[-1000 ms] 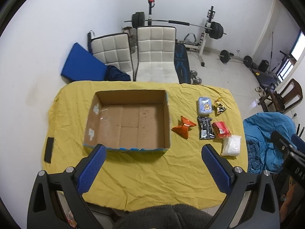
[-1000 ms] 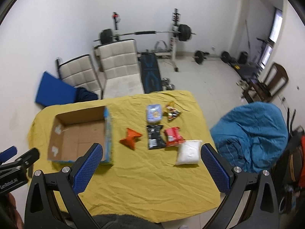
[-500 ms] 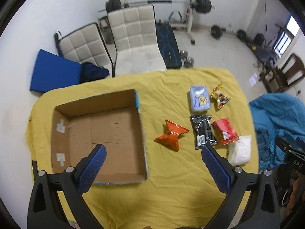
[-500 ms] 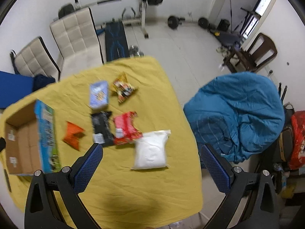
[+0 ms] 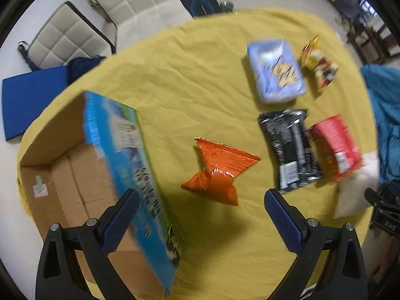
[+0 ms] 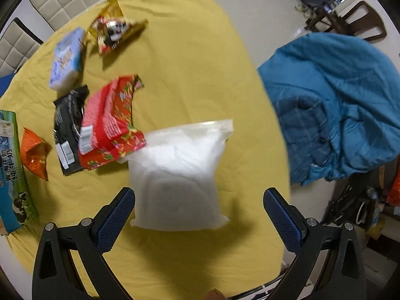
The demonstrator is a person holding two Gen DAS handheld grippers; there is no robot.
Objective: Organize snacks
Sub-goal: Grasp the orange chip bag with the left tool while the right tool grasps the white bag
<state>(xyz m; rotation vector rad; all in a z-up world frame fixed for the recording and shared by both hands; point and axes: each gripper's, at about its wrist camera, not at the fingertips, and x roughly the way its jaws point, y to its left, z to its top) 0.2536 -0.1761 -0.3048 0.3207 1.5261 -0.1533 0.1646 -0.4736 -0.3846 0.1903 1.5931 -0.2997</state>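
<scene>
Several snack packs lie on the yellow cloth (image 5: 190, 80). An orange pack (image 5: 220, 170) sits just ahead of my open left gripper (image 5: 200, 200), which hovers above it with nothing held. A black pack (image 5: 290, 147), a red pack (image 5: 335, 147), a light blue pack (image 5: 275, 70) and a small yellow pack (image 5: 320, 67) lie to the right. The open cardboard box (image 5: 75, 172) stands at the left. My right gripper (image 6: 198, 201) is open over the white bag (image 6: 180, 172), whose near end lies between the fingers.
A blue bundle of fabric (image 6: 335, 105) sits off the table's right edge. White padded chairs (image 5: 120, 12) and a blue mat (image 5: 27, 95) are behind the table. The table's right edge (image 6: 275, 125) runs close to the white bag.
Both grippers have dropped toward the table and moved right. The left now hangs over the orange pack, the right over the white bag. Both stay open.
</scene>
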